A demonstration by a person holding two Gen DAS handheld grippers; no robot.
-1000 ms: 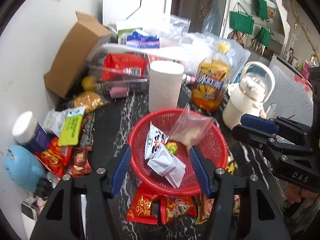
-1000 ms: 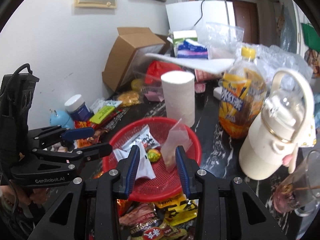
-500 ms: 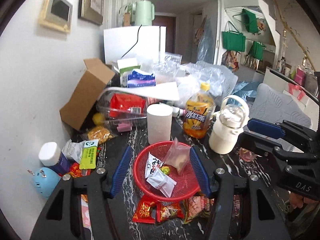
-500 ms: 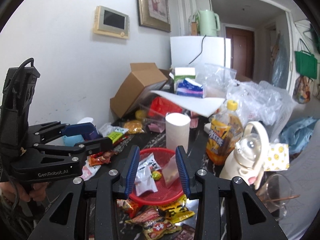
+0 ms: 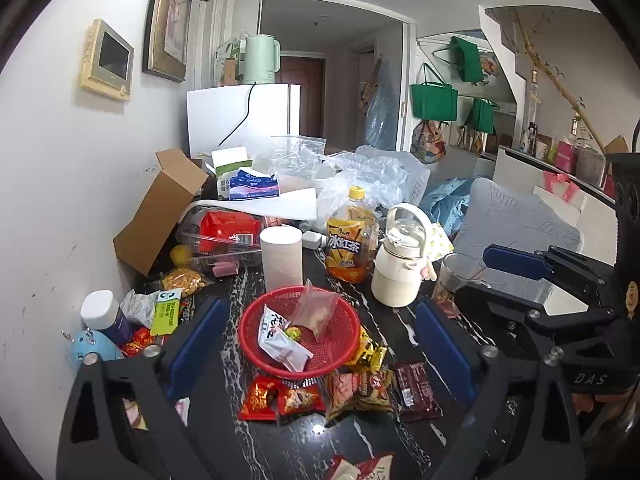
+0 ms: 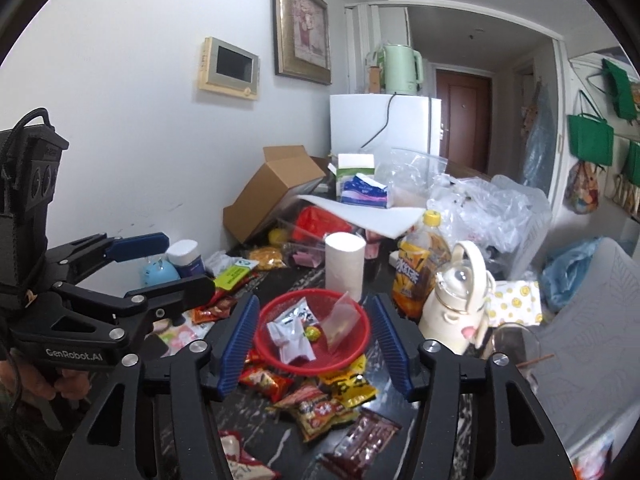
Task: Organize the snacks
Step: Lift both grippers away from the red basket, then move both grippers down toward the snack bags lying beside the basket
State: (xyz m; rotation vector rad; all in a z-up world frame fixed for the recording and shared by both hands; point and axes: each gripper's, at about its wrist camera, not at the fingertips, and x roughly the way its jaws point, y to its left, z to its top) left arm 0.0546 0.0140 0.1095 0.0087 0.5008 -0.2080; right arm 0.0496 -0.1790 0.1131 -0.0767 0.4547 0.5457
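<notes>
A red mesh basket (image 5: 344, 344) (image 6: 263, 334) sits on the dark marble table and holds a white packet (image 5: 280, 344), a clear bag (image 5: 316, 312) and a small wrapped candy (image 5: 293, 334). Loose snack packets lie in front of it: red ones (image 5: 260, 396), a yellow one (image 5: 370, 354) and a brown one (image 5: 416, 392). My left gripper (image 5: 320, 312) (image 6: 188, 262) hovers above and short of the basket, its jaws opening wide with nothing between them. My right gripper (image 6: 314, 300) (image 5: 472, 274) hangs beside it on the right, jaws also opening and empty.
Behind the basket stand a paper roll (image 5: 280, 256), an iced tea bottle (image 5: 350, 240), a cream jug (image 5: 400, 272) and a glass (image 5: 456, 276). At the left are a cardboard box (image 5: 160, 208), a white-capped jar (image 5: 102, 316), more packets and the wall.
Both grippers have drawn back and up from the basket, so it looks smaller. Both pairs of jaws stand wider. The clear bag stays in the basket.
</notes>
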